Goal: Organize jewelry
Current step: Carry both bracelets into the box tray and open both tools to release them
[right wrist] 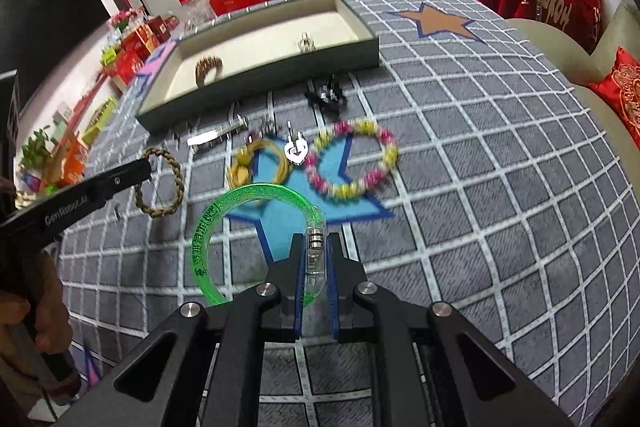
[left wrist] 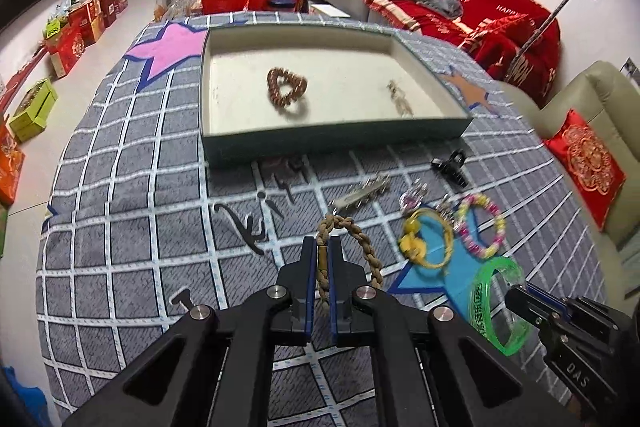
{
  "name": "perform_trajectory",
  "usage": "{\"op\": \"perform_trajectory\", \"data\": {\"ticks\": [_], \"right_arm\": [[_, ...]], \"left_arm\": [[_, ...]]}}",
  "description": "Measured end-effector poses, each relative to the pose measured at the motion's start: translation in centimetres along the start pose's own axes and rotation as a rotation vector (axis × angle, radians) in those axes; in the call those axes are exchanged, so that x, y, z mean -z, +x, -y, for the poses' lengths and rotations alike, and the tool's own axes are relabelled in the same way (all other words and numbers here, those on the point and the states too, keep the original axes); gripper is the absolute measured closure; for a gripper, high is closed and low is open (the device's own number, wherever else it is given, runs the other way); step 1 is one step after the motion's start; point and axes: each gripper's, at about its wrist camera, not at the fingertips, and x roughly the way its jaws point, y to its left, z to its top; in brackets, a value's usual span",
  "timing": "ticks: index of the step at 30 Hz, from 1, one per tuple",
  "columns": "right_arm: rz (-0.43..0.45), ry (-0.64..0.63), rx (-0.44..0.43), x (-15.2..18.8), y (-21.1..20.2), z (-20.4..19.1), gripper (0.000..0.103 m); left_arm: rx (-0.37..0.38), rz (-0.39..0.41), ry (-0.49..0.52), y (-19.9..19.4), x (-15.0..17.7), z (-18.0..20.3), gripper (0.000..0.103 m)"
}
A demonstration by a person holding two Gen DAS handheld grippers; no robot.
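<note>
Left gripper (left wrist: 322,247): clamped on braided rope bracelet (left wrist: 362,231); side read "GenRobot.AI".
Right gripper (right wrist: 316,247): clamped on translucent green bangle (right wrist: 208,227).
Tray (left wrist: 332,143): rectangular, held 1 brown beaded bracelet (left wrist: 286,89).

A grey checked cloth (left wrist: 120,187) with a matt, woven look is spread over the table. The braided bracelet (left wrist: 362,239) is made of rough twisted cord. The green bangle (right wrist: 208,227) is of glossy translucent plastic, with a clear section and metal rings. The tray (left wrist: 336,141) is lined in matt cream material. Shiny metal is seen on the hair clip (left wrist: 362,193).
</note>
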Motion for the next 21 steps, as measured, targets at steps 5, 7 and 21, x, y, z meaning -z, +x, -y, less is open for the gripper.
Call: {"op": "perform_trajectory", "data": {"ticks": [5,7,21], "right_arm": [[0.002,0.003,-0.047,-3.1,0.0,-0.2,0.092],[0.014,-0.011,-0.042,-4.7,-0.1,-0.4,0.092],[0.026,-0.052,-0.023,-16.2,4.6,-1.3,0.092]], "left_arm": [[0.038,0.033,-0.005,-1.0,-2.0,0.0,0.081],[0.049,0.047,-0.007,-1.2,-3.0,-0.1,0.081],[-0.024,0.102,0.001,2.9,-13.2,-2.2,0.081]]}}
